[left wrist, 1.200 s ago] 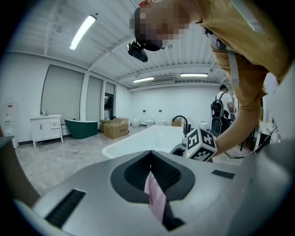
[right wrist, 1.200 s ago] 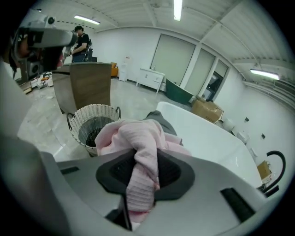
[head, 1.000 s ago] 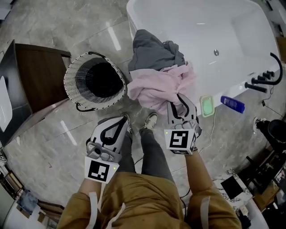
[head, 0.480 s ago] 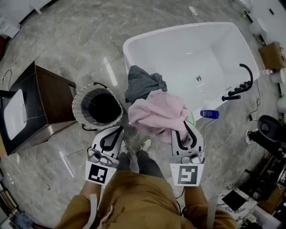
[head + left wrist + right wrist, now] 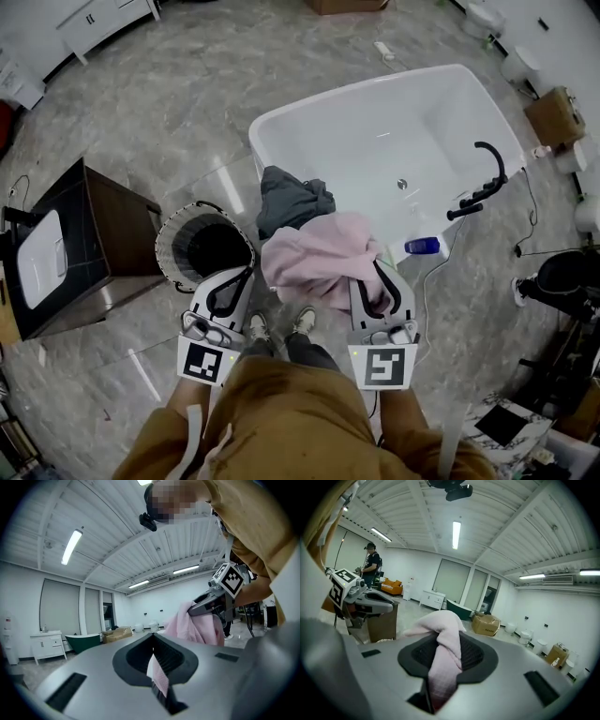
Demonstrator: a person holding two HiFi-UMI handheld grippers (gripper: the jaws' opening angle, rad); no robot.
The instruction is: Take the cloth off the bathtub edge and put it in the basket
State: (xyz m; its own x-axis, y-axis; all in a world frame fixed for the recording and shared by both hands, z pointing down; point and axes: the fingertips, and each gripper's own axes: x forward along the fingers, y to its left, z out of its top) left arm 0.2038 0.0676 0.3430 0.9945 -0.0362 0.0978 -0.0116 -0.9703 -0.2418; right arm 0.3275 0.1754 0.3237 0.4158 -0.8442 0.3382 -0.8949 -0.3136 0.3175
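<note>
Big showroom-type room with a shiny marble floor (image 5: 169,103), a white bathtub (image 5: 375,131) in the middle and a dark cabinet (image 5: 98,234) off to the side. The woven basket (image 5: 167,251) sits on the floor right by the tub's corner. The right gripper (image 5: 375,277) has its fingers clamped on a fat twisted wad of the pink cloth (image 5: 309,262). The left gripper (image 5: 242,277) has its fingers pretty much together, pinching just a thin edge of it. So the cloth hangs bunched between the two, near the basket. A grey cloth (image 5: 291,199) is draped on the tub edge, and a blue bottle (image 5: 422,246) lies further along.
</note>
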